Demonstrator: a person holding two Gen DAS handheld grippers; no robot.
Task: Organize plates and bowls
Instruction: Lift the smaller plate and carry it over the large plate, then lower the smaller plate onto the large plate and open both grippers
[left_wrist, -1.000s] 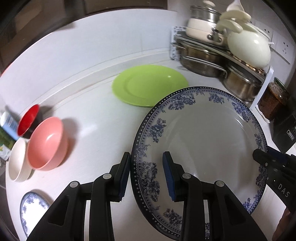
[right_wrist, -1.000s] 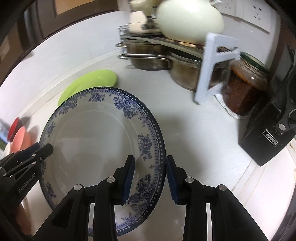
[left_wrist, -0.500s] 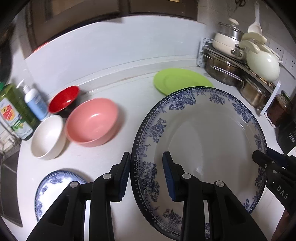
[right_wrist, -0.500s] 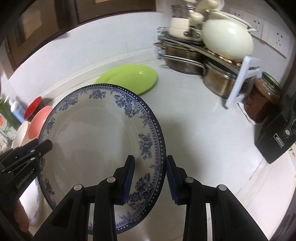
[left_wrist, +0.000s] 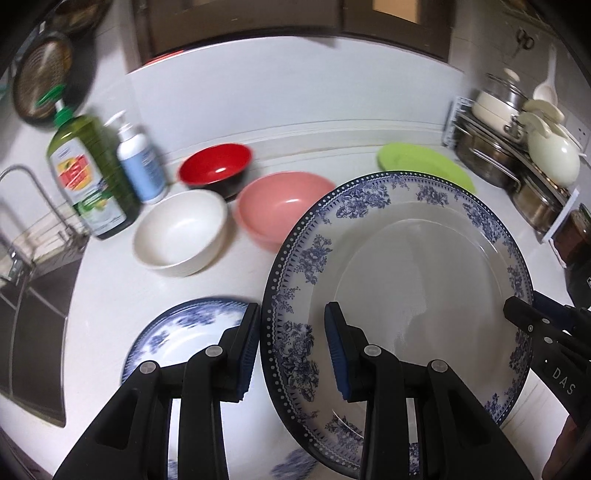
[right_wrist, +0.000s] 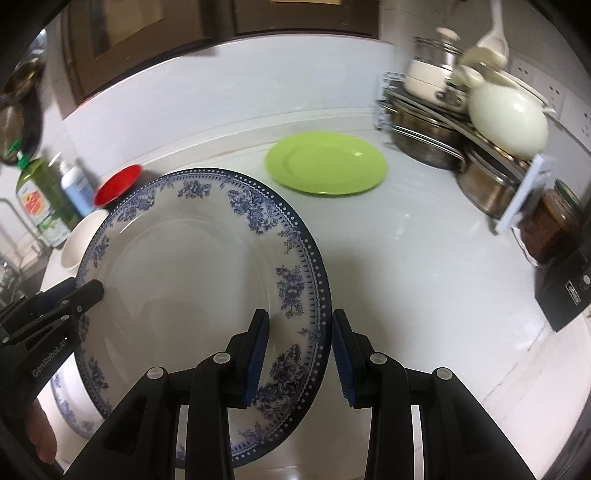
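Note:
Both grippers hold a large blue-and-white floral plate (left_wrist: 413, 266) above the white counter. My left gripper (left_wrist: 291, 347) is shut on its left rim. My right gripper (right_wrist: 300, 354) is shut on its right rim (right_wrist: 310, 295). A smaller blue-and-white plate (left_wrist: 184, 339) lies on the counter under my left gripper. A pink bowl (left_wrist: 280, 206), a white bowl (left_wrist: 181, 232) and a red bowl (left_wrist: 216, 170) stand beyond it. A green plate (right_wrist: 327, 162) lies further back.
A green soap bottle (left_wrist: 88, 173) and a white pump bottle (left_wrist: 138, 162) stand at the left by the sink (left_wrist: 26, 280). A rack of pots (right_wrist: 461, 122), a jar (right_wrist: 554, 221) and a black appliance (right_wrist: 569, 288) line the right side.
Both grippers have carried the large plate up and to the left. The bowls, the small plate, the bottles and the sink have come into view.

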